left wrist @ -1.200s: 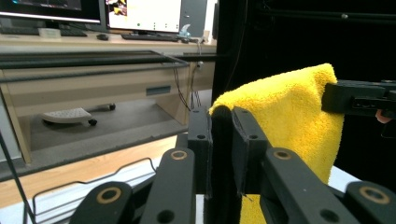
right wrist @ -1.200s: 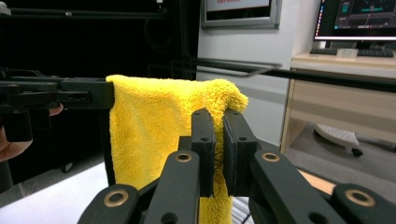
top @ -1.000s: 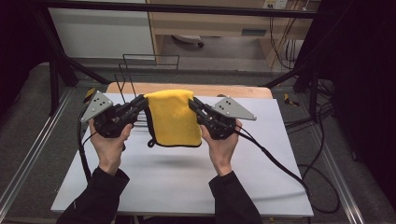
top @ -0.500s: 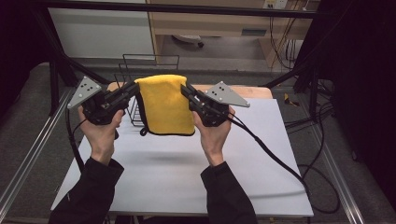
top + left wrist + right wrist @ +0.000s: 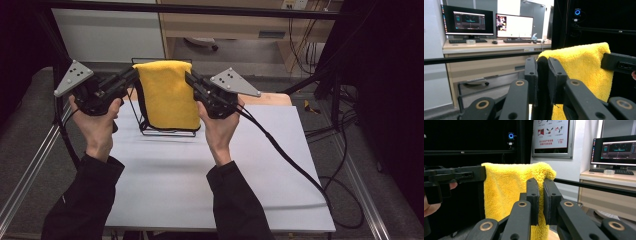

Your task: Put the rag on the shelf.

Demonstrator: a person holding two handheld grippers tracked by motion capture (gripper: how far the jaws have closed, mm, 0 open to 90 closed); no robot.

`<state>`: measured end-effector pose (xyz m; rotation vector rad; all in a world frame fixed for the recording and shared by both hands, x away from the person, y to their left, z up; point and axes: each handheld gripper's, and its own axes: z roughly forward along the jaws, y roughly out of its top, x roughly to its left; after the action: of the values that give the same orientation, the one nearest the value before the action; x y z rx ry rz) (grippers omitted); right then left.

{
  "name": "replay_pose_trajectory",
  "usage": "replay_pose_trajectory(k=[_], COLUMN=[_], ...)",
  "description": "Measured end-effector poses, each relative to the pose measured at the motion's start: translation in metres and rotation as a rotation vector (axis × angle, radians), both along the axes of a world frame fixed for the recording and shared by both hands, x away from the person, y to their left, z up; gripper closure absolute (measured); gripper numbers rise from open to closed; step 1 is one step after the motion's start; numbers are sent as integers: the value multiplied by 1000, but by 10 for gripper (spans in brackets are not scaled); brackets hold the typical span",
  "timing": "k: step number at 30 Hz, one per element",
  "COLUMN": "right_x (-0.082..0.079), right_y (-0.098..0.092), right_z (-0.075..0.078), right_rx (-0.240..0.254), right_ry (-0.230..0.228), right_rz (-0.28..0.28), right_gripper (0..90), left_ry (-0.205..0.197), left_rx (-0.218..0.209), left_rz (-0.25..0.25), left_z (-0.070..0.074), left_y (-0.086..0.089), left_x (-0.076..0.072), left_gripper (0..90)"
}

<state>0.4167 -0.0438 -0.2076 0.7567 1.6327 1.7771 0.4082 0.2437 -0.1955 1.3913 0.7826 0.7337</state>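
Note:
A yellow fluffy towel [image 5: 167, 92] hangs folded in the air, held up by its two top corners above the far part of the white table [image 5: 200, 180]. My left gripper [image 5: 133, 75] is shut on the towel's upper left corner. My right gripper [image 5: 190, 78] is shut on the upper right corner. In the left gripper view the black jaws pinch the towel's [image 5: 584, 67] edge at my left gripper [image 5: 543, 63]. In the right gripper view the towel [image 5: 506, 187] spreads to the left of my right gripper [image 5: 541, 186], whose jaws are pressed together on its corner.
A black wire rack [image 5: 146, 129] stands on the table right behind and under the hanging towel. Cables trail from the right gripper across the table's right side [image 5: 280, 150]. A desk with monitors [image 5: 469, 21] lies beyond the table.
Both grippers have risen and moved away from the person with the towel between them. The towel now hangs higher, over the wire rack.

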Motion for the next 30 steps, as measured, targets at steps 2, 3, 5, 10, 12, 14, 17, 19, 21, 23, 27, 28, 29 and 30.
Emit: replay_pose_trajectory(k=[2,3,5,10,12,14,17,19,21,23,27,28,29,30], right_x=[3,4,6,11,14,17,23,25,29,32,39,41,43,44], right_y=[3,4,6,11,13,14,17,20,23,24,28,29,30,31], right_z=[4,6,10,20,24,28,34,38,42,46,54,55,57,58], right_rx=[4,5,1,4,4,3,11,14,14,21,29,30,30,30], right_ry=[-3,-6,-18,-37,-43,-46,-45,-48,-51,-50,-60,-60,-62,-63], right_rz=[-5,-4,-5,-10,-16,-19,-22,-20,-20,-20,-20,-20,-21,-21], right_gripper=[846,846,846,846,846,846,846,846,847,847,847,847,847,847], left_ry=[-7,-10,-11,-22,-24,-26,-32,-35,-40,-43,-46,-49,-52,-52], left_rx=[-1,-3,-10,-24,-29,-29,-27,-27,-26,-30,-27,-25,-25,-20], left_rz=[5,7,6,9,9,13,25,31,36,36,45,48,50,52], left_z=[5,8,12,22,25,29,36,40,45,50,57,59,60,61], left_y=[1,2,4,7,8,10,12,14,15,17,20,21,21,21], left_x=[2,2,5,11,13,16,19,22,24,28,34,36,38,39], left_gripper=[789,789,789,789,789,790,790,790,790,790,790,790,790,790])
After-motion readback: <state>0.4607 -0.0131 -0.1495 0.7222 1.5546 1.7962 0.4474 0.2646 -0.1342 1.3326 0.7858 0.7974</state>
